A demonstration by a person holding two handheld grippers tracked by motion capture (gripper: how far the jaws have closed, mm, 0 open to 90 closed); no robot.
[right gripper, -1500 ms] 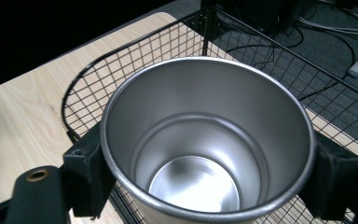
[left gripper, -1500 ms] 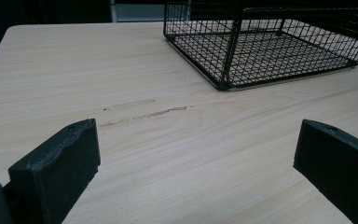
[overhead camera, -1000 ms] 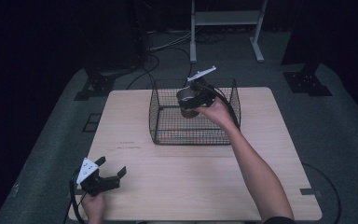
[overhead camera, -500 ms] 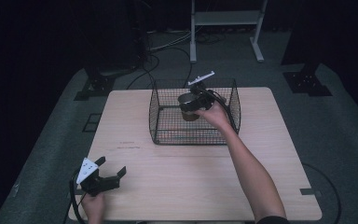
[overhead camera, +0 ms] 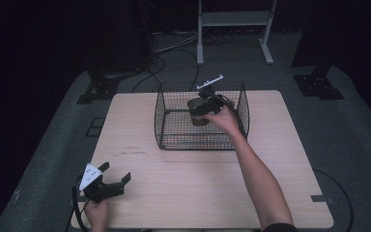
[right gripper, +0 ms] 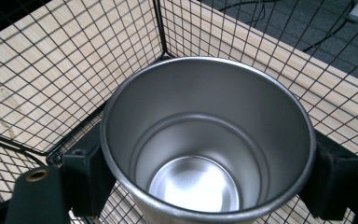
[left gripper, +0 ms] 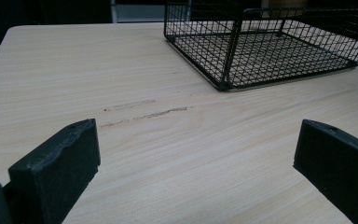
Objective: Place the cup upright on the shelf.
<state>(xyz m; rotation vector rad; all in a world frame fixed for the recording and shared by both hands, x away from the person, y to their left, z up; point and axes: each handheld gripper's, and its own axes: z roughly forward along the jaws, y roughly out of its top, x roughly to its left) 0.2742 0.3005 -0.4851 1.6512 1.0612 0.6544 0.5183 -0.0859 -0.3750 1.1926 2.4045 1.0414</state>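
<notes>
The right gripper (overhead camera: 204,107) has lowered the upright, mouth-up cup (overhead camera: 196,111), jaws clamping it, into the basket (overhead camera: 166,118).

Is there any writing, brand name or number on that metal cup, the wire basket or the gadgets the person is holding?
None can be read: the cup, the basket, the table and both grippers, left and right, show no words, numbers or logos. The dark streaks on the table are scuffs, not writing.

cup (overhead camera: 199,112) in basket (overhead camera: 174,126); basket mid-back on table (overhead camera: 270,159); left gripper (overhead camera: 110,182) front-left
</notes>
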